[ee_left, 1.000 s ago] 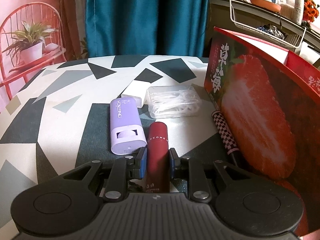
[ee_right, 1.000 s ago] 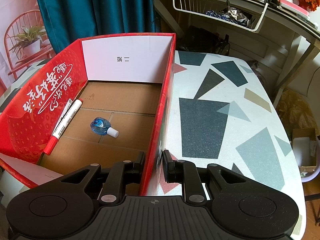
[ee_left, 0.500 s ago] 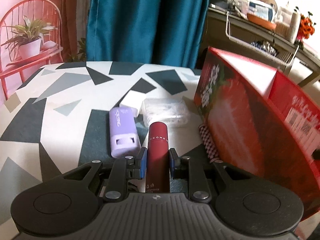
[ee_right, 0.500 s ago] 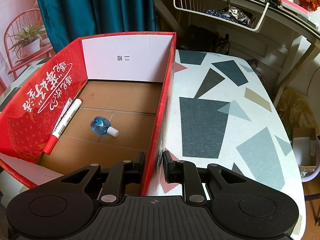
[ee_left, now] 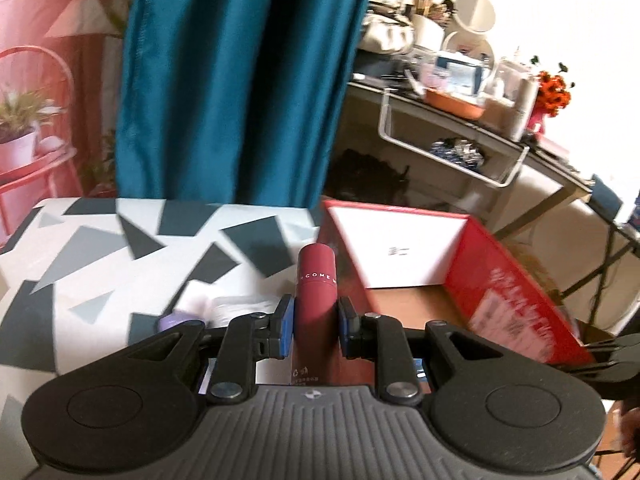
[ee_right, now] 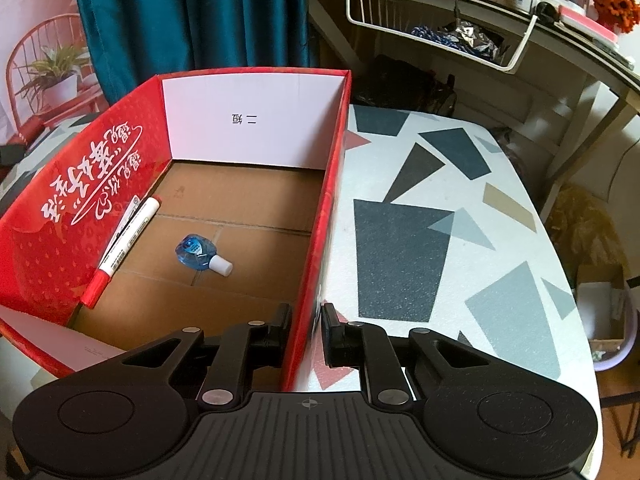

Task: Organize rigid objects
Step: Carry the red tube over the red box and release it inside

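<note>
My left gripper (ee_left: 316, 320) is shut on a dark red tube (ee_left: 316, 276), held up above the patterned table (ee_left: 100, 248) beside the near left wall of the red strawberry box (ee_left: 500, 280). A purple case (ee_left: 172, 322) and a clear floss box (ee_left: 236, 306) lie on the table, mostly hidden under the fingers. My right gripper (ee_right: 306, 320) straddles the box's right wall (ee_right: 328, 208), its jaws closing tight on that wall. On the box's cardboard floor lie a red-capped white marker (ee_right: 128, 236) and a small blue bottle (ee_right: 196, 254).
A teal curtain (ee_left: 224, 80) hangs behind the table. A cluttered desk with a white wire basket (ee_right: 440, 28) stands at the back right. A pink chair with a potted plant (ee_right: 52, 76) is at far left. The table's right half (ee_right: 440, 220) lies beside the box.
My left gripper has risen off the table with the red tube and swung toward the box, whose inside now shows. The right gripper has stayed on the box wall.
</note>
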A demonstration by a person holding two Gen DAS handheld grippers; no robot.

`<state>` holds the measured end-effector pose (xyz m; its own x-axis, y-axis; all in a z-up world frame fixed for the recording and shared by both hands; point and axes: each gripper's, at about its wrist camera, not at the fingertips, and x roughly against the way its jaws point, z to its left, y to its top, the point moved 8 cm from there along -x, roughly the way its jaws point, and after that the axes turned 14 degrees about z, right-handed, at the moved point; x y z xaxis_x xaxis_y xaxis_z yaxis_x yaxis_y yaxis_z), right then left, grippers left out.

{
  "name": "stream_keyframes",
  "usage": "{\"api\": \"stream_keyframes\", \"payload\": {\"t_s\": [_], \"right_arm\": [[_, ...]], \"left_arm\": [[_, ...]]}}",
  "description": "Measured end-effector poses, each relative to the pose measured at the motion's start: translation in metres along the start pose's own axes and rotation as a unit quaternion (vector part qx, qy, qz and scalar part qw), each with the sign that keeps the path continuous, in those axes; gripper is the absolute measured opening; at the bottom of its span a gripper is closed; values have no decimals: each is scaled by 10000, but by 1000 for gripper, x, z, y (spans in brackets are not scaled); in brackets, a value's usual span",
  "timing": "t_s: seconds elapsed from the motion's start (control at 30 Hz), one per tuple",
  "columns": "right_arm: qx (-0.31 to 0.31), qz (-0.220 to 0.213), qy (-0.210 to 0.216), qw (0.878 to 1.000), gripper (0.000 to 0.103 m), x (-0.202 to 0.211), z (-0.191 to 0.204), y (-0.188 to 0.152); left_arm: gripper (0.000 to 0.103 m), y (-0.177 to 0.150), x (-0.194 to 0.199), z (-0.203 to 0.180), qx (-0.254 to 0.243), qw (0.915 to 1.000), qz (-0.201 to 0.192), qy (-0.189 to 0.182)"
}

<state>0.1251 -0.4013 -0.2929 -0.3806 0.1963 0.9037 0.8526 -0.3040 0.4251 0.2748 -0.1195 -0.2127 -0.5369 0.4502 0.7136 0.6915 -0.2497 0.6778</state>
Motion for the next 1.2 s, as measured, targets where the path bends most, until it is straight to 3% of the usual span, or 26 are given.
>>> {"api": "stream_keyframes", "payload": {"t_s": [0.27, 0.43, 0.83, 1.2], "right_arm": [[-37, -30, 13, 10000, 14, 1, -1, 0], [-52, -34, 17, 10000, 14, 1, -1, 0], [-91, -66, -1, 9999, 14, 1, -1, 0], [-139, -309, -133, 9993, 13, 5, 1, 0]], "left_arm": [[24, 3, -9, -38, -229, 9983, 173, -498], [24, -2, -24, -63, -635, 9949, 357, -694], [24, -15, -59, -79, -949, 9903, 749, -692], [24, -9, -50, -72, -919, 9923, 578, -594]]}}
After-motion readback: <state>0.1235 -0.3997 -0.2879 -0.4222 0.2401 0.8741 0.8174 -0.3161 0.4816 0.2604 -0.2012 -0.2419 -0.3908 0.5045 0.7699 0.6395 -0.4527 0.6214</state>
